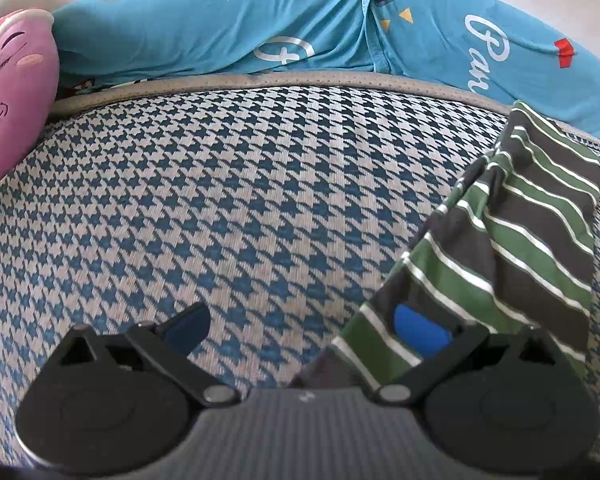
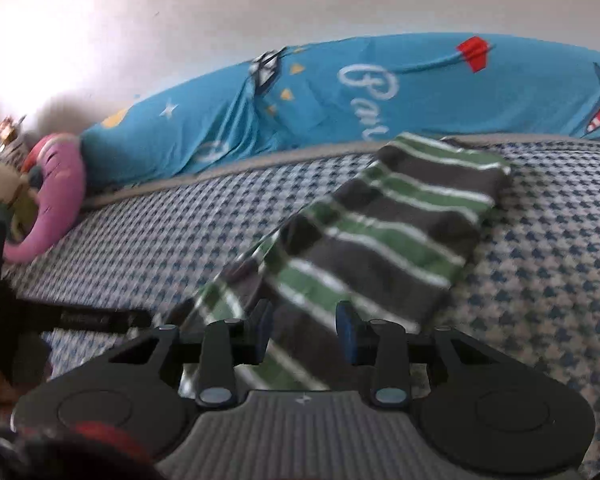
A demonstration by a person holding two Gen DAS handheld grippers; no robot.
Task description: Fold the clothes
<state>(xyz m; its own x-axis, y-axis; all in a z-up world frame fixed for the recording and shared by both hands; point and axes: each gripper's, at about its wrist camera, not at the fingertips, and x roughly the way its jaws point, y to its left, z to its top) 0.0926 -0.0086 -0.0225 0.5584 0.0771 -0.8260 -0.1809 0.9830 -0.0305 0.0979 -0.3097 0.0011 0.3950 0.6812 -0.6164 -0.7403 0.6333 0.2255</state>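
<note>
The left gripper (image 1: 302, 330) stands wide open, its 2 blue-padded fingers (image 1: 190, 326) spread far apart and clamping nothing. The right-hand pad lies against the near edge of the green, dark grey and white striped knit garment (image 1: 516, 240), which drapes over that finger's linkage; the left-hand pad hovers over bare cover. In the left wrist view the garment runs as a folded strip from the gripper's right side away toward the far right, with one lengthwise crease down its middle.

The right gripper (image 2: 306, 332) is partly open, its 2 blue pads apart with the striped garment (image 2: 384, 236) passing between and beneath them. Whether either pad presses the cloth cannot be told, as this view is blurred. From here the garment stretches away to the upper right as a long folded band, its far end squared off near the edge of the bed.

Beneath everything lies the blue and beige houndstooth woven bed cover (image 1: 220, 200), edged by a beige piped border. Behind that border rests a long turquoise bolster printed with white stars, script and a red plane (image 1: 260, 20). At the far left sits a purple plush cushion with a smiling face (image 1: 12, 100), and in the right wrist view a small tan soft toy (image 2: 0, 184) leans against it. A pale wall (image 2: 260, 8) rises behind.
</note>
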